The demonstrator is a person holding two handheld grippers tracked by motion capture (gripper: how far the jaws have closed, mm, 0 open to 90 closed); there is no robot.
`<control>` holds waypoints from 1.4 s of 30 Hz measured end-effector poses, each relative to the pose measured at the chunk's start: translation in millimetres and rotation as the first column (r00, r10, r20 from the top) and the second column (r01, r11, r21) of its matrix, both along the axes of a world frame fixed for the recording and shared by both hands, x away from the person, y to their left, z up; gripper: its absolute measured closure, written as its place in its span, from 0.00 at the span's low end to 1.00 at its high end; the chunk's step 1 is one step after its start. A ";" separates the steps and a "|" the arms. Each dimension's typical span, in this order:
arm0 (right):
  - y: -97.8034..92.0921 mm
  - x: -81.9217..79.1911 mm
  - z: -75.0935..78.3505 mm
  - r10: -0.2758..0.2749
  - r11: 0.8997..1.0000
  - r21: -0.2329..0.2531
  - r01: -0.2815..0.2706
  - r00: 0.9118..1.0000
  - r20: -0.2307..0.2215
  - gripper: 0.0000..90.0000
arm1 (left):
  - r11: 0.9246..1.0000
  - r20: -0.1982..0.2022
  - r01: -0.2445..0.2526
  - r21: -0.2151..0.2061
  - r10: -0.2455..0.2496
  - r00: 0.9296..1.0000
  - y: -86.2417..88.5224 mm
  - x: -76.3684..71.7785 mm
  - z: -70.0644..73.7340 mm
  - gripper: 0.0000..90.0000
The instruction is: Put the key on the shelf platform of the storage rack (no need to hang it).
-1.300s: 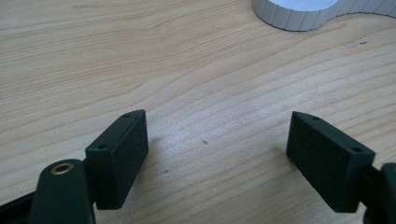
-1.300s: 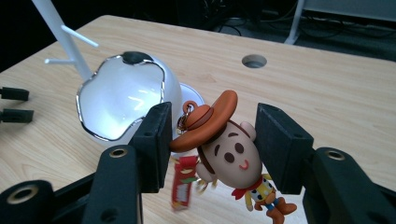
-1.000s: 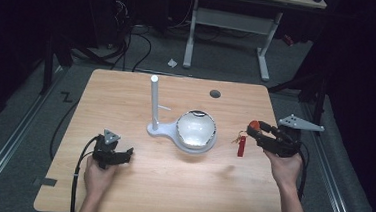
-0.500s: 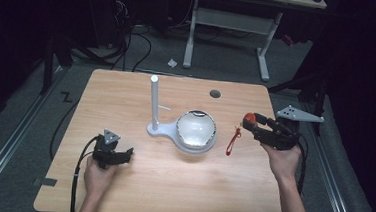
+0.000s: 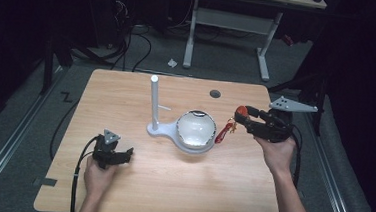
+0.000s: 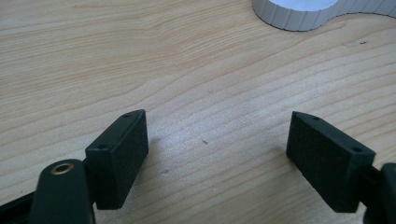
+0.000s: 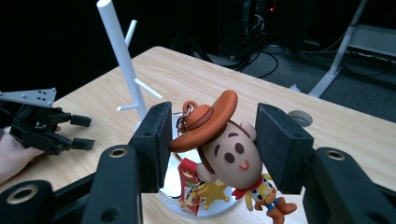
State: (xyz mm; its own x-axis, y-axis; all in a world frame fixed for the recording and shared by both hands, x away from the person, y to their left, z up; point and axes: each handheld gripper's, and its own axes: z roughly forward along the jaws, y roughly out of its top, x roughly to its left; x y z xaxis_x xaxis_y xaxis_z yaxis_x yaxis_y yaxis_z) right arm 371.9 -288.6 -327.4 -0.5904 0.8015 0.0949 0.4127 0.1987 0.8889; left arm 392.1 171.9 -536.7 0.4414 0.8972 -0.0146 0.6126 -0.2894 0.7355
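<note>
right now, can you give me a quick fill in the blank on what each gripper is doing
1. The right gripper is shut on a cowboy keychain figure that wears an orange ____.
2. The left gripper rests on the wooden table with its jaws ____.
3. The stand with the pegs is coloured ____.

Missing words: hat; open; white

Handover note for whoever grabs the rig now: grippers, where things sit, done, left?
Right gripper: shut on the cowboy keychain, lifted off the table beside the white stand.
Left gripper: open, low over bare wood at the near left.
Done: keychain picked up.
Left: probably hanging it on one of the stand's pegs; none holds it yet.
</note>
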 end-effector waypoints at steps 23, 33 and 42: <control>41.2 22.3 8.6 0.069 0.997 -0.027 -0.069 0.998 0.000 0.53 | 1.000 0.000 0.001 -0.001 -0.001 1.000 0.2 0.1 0.0 0.24; 52.8 34.4 -0.3 0.064 0.997 -0.035 -0.064 0.998 -0.020 0.53 | 1.000 0.000 0.001 -0.001 -0.001 1.000 0.2 0.1 0.0 0.24; 61.7 45.6 -13.1 0.071 0.997 -0.040 -0.073 0.996 -0.044 0.53 | 1.000 0.000 0.001 -0.001 -0.001 1.000 0.2 0.1 0.0 0.24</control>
State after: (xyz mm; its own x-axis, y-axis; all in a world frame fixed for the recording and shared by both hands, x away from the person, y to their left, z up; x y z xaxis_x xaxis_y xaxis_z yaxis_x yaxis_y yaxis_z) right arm 417.5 -226.9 -340.5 -0.6429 0.7608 0.0885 0.4331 0.2658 0.8613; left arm 392.2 172.1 -536.8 0.4419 0.8969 -0.0157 0.6123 -0.2888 0.7360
